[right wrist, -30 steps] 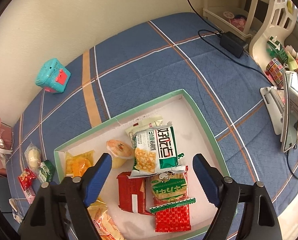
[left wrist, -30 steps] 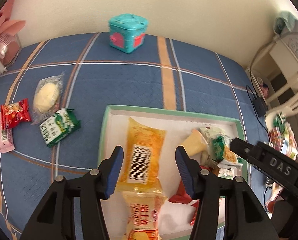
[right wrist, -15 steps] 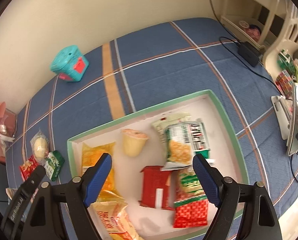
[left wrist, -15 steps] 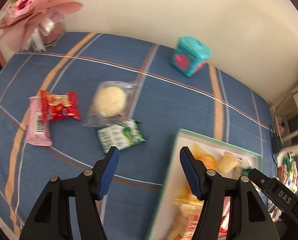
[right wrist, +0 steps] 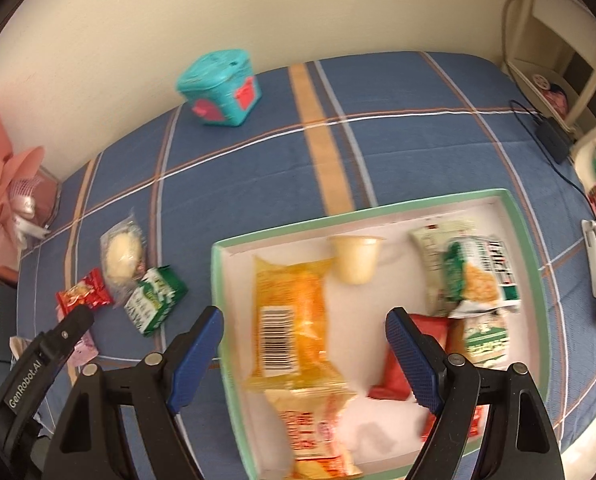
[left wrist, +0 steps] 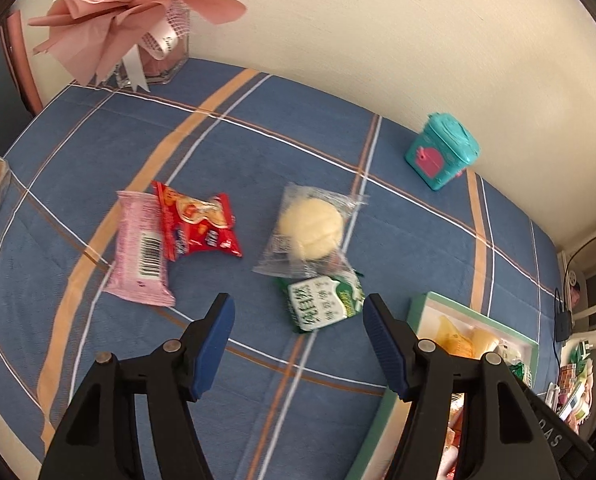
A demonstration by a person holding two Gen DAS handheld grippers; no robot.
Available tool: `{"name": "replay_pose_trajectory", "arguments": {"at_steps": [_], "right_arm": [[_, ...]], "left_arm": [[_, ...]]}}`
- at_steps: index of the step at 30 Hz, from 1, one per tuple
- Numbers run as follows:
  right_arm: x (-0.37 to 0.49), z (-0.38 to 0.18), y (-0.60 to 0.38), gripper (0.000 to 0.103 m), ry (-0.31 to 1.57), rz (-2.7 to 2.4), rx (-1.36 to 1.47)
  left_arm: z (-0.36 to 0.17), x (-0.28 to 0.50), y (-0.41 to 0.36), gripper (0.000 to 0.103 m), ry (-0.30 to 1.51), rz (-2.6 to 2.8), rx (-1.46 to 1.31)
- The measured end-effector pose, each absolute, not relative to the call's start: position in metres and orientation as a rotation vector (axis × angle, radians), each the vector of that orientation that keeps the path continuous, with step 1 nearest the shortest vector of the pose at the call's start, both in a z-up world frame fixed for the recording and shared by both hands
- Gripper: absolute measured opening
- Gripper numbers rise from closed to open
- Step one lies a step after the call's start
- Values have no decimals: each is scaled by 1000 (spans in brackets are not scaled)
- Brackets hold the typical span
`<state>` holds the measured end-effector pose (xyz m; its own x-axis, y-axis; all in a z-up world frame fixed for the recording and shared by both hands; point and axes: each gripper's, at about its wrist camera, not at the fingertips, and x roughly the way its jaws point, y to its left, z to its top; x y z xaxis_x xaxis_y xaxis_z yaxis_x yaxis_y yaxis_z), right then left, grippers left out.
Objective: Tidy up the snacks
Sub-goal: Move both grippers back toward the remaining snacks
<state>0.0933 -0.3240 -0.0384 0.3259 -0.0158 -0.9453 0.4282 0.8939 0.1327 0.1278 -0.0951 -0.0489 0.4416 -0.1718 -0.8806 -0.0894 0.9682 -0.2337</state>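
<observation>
Left gripper point(left wrist: 298, 316) spread wide, empty, hovering just short of green packet point(left wrist: 321, 305), left of tray point(left wrist: 418, 306). Right gripper point(right wrist: 304, 334) likewise wide, empty, above tray. Probably light, crinkly, slippery; best pinched across flat middle, not sealed ends.

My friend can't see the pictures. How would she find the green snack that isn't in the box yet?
Start at the green-rimmed box on the blue plaid cloth. Just beside it lies the green packet, tucked against a clear-wrapped yellow bun. It is the only green wrapper outside the box, with white lettering.
</observation>
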Motion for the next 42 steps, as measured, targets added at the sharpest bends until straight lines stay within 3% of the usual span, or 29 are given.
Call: {"name": "replay_pose_trajectory", "arguments": {"at_steps": [16,19,42], "right_arm": [[114,-45,-247,91,1213,-145,338],[117,-49,-230,98,1217,-99,319],[141,-86,-176,98,1259,-18,202]], "left_arm": [[-55,134,-4,80,1111,62,-365],[-58,134,10,80,1113,77,-384],[-97,157,29,80,1180,114,-384]]}}
